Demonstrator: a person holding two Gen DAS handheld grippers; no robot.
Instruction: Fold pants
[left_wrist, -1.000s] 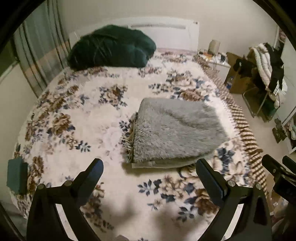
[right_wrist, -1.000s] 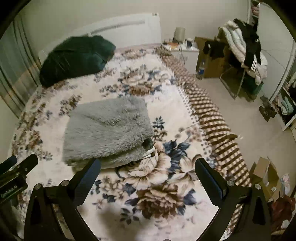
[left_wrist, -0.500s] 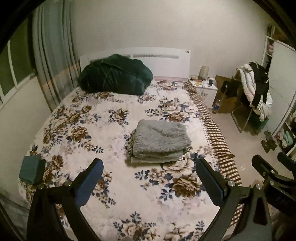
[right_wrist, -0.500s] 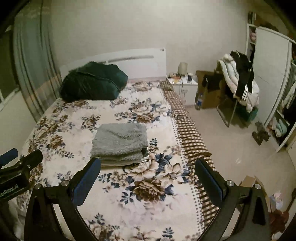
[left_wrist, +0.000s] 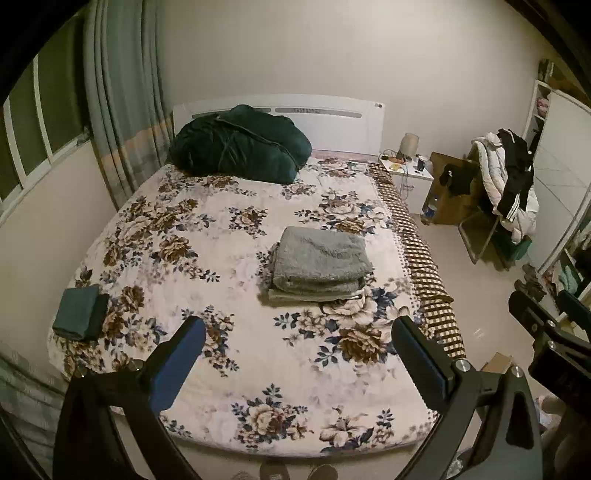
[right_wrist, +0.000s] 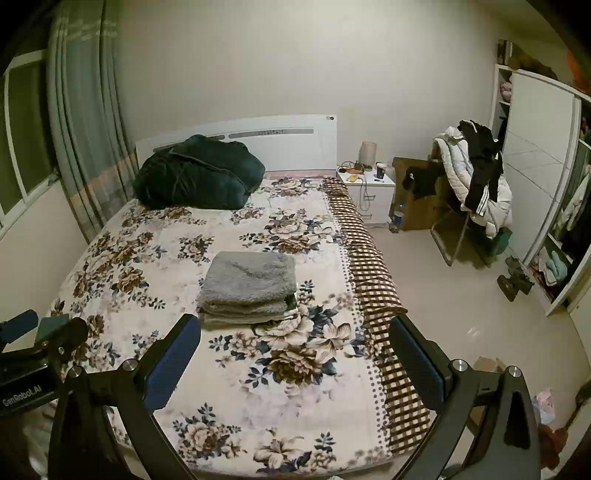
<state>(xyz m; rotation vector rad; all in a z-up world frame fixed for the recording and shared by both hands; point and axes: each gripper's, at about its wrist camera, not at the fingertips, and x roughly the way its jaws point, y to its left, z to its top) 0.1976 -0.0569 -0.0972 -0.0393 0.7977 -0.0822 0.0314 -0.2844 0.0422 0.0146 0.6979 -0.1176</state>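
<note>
The grey fuzzy pants (left_wrist: 320, 264) lie folded in a neat stack on the floral bed cover (left_wrist: 221, 251), right of the bed's middle; they also show in the right wrist view (right_wrist: 251, 284). My left gripper (left_wrist: 299, 334) is open and empty, held well back from the bed's foot. My right gripper (right_wrist: 293, 332) is open and empty too, beside it. The right gripper shows at the right edge of the left wrist view (left_wrist: 546, 328); the left gripper shows at the left edge of the right wrist view (right_wrist: 33, 347).
A dark green bundle (left_wrist: 236, 147) lies at the headboard. A small teal folded cloth (left_wrist: 79, 312) sits at the bed's left near corner. A nightstand (right_wrist: 367, 192), a chair piled with clothes (right_wrist: 476, 184) and a wardrobe (right_wrist: 535, 177) stand to the right across bare floor.
Both grippers have pulled up and back from the folded pants, so the whole bed and room now show. The pants have not moved.
</note>
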